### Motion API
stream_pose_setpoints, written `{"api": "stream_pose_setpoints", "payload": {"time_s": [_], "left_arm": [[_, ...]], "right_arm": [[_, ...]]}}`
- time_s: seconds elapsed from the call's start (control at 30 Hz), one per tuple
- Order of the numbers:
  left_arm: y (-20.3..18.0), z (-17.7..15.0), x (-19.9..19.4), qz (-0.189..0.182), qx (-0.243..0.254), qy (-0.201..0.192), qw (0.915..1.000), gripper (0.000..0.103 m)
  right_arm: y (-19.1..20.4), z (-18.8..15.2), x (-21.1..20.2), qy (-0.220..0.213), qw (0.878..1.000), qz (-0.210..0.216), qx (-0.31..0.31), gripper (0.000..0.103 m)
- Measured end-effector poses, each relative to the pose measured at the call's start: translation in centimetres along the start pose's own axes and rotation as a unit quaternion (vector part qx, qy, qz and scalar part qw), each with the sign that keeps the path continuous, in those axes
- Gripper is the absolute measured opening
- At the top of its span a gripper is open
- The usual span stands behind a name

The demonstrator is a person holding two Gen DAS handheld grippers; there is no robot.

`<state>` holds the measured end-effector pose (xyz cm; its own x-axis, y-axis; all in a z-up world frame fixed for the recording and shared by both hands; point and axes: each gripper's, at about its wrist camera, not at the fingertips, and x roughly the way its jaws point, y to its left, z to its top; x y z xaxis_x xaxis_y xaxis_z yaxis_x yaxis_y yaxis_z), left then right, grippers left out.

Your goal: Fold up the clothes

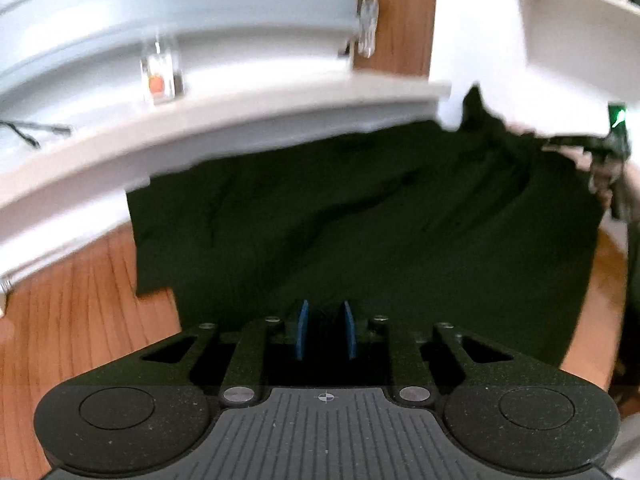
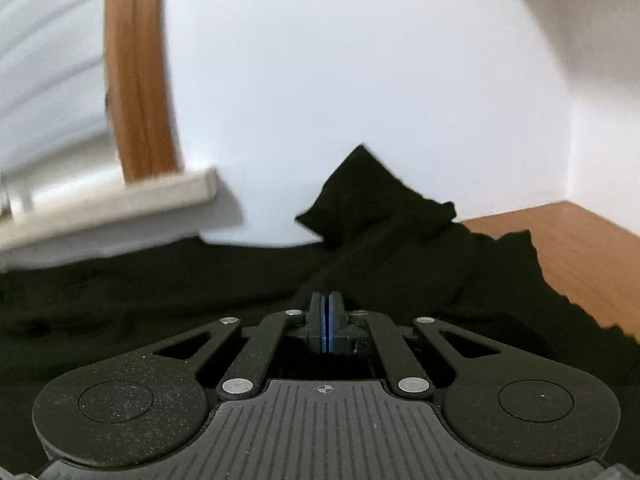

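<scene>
Dark green garment (image 1: 360, 220) spread over the wooden table (image 1: 80, 320), one corner raised at upper right.
Left hand-held gripper (image 1: 326, 330) spread; right hand-held gripper (image 2: 327, 322) pressed together, probably pinching cloth to lift it.

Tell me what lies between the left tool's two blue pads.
In the left wrist view, only dark green cloth shows in the gap of the left tool; whether it is pinched is unclear.
</scene>
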<state>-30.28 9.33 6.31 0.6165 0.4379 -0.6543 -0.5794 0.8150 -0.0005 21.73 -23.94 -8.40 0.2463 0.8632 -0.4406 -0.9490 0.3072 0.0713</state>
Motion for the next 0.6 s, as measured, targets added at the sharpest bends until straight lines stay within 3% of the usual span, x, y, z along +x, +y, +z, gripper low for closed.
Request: {"api": "stream_pose_setpoints", "payload": {"time_s": [0.07,0.1,0.13,0.17,0.2,0.23,0.33,0.4,0.53,0.6], "left_arm": [[-0.2,0.0,0.5,0.014,0.003,0.007,0.9999,0.034],[-0.3,0.2,0.4,0.025,0.004,0.002,0.9997,0.046],[-0.4,0.5,0.4,0.037,0.004,-0.003,0.9993,0.058],[-0.5,0.8,0.3,0.043,0.004,-0.01,0.999,0.063],[-0.6,1.3,0.3,0.044,0.003,-0.022,0.9988,0.069],[-0.9,1.7,0.3,0.042,0.002,-0.033,0.9986,0.074],[-2.1,2.9,1.0,0.02,-0.002,-0.061,0.9979,0.082],[-3.1,3.2,2.3,0.002,0.0,-0.056,0.9984,0.089],[-5.0,3.7,4.9,-0.033,0.002,-0.046,0.9984,0.093],[-6.0,3.9,6.2,-0.051,0.003,-0.041,0.9978,0.093]], "right_arm": [[0.1,-0.2,0.6,0.037,0.999,-0.004,-0.014,0.008],[0.0,-0.3,0.3,0.035,0.999,-0.008,-0.013,0.013],[-0.1,-0.5,0.0,0.032,0.999,-0.013,-0.012,0.025],[-0.2,-0.6,-0.5,0.027,1.0,-0.011,-0.01,0.033],[-0.2,-0.7,-1.2,0.02,1.0,-0.003,-0.006,0.047],[-0.2,-0.8,-1.8,0.013,1.0,0.005,-0.002,0.051],[0.5,-1.6,-4.0,0.003,0.999,0.043,-0.01,0.052],[1.1,-2.6,-5.3,0.004,0.998,0.055,-0.031,0.052],[0.7,-4.7,-7.6,0.012,0.997,0.03,-0.065,0.052],[-1.0,-5.4,-8.4,0.012,0.999,0.013,-0.05,0.053]]}}
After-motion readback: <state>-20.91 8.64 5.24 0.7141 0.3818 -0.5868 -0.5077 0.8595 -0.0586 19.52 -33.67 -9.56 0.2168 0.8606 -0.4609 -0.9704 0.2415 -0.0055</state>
